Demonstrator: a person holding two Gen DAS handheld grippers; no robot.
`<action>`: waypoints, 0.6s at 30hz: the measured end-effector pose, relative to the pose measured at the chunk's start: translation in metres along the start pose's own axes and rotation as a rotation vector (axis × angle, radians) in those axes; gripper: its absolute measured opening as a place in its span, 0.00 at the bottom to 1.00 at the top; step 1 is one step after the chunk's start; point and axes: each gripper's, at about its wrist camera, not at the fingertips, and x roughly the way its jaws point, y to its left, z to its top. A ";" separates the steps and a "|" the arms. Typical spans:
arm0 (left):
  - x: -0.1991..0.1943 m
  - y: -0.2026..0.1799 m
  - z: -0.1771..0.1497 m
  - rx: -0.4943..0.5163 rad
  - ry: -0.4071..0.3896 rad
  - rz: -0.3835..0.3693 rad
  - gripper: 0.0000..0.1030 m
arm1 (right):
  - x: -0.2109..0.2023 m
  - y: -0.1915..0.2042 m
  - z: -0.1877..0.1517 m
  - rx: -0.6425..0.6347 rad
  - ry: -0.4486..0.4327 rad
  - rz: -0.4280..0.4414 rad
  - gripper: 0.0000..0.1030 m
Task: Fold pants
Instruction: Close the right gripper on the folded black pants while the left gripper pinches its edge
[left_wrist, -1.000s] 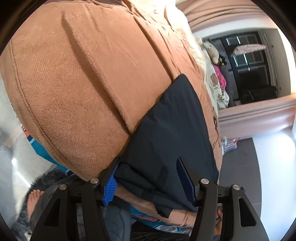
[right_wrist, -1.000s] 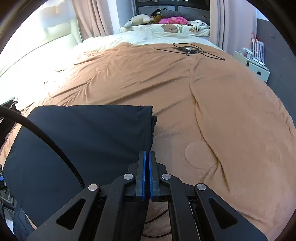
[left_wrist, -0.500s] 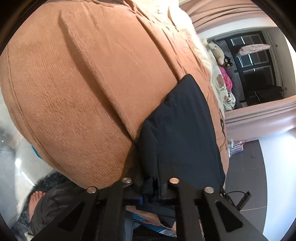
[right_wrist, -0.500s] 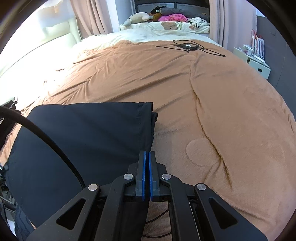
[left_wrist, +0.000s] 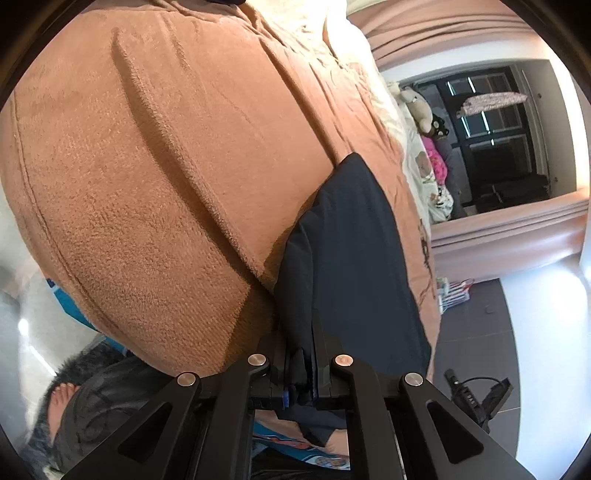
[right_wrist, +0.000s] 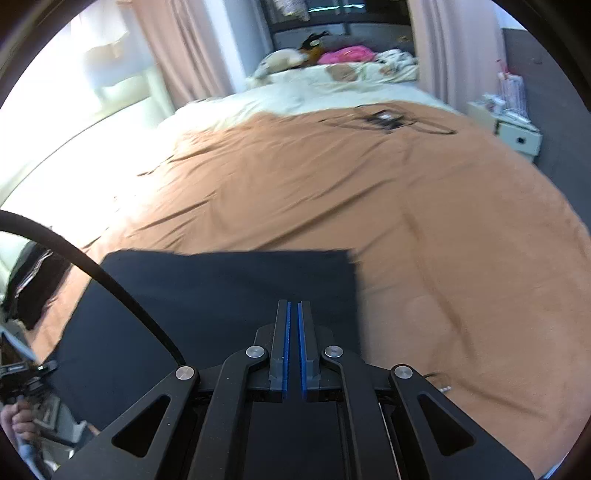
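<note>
Folded dark navy pants (left_wrist: 351, 258) lie on a brown blanket (left_wrist: 166, 166) at the bed's near edge. My left gripper (left_wrist: 301, 332) is shut on the pants' near edge, with bunched cloth between its blue pads. In the right wrist view the pants (right_wrist: 207, 295) form a flat dark rectangle on the blanket (right_wrist: 406, 206). My right gripper (right_wrist: 293, 306) hovers over their right part, its jaws nearly together with a thin gap and nothing between them.
A black cable (right_wrist: 110, 284) crosses the left of the right wrist view. A device with cords (right_wrist: 384, 120) lies far back on the blanket. Plush toys and pillows (right_wrist: 332, 59) sit at the bed's head. A white nightstand (right_wrist: 517, 133) stands at right.
My left gripper closed on the pants' near edge and holds it. My right gripper moved left over the pants and tilted up; its view is blurred by motion.
</note>
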 end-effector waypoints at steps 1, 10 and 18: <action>-0.001 0.000 0.000 0.000 -0.001 -0.006 0.07 | 0.004 0.010 -0.003 0.004 0.017 0.020 0.01; -0.007 0.007 -0.001 -0.009 0.005 -0.053 0.07 | 0.027 0.080 -0.022 -0.031 0.114 0.115 0.01; -0.011 0.008 0.000 -0.014 0.009 -0.074 0.07 | 0.057 0.111 -0.015 -0.074 0.177 0.128 0.01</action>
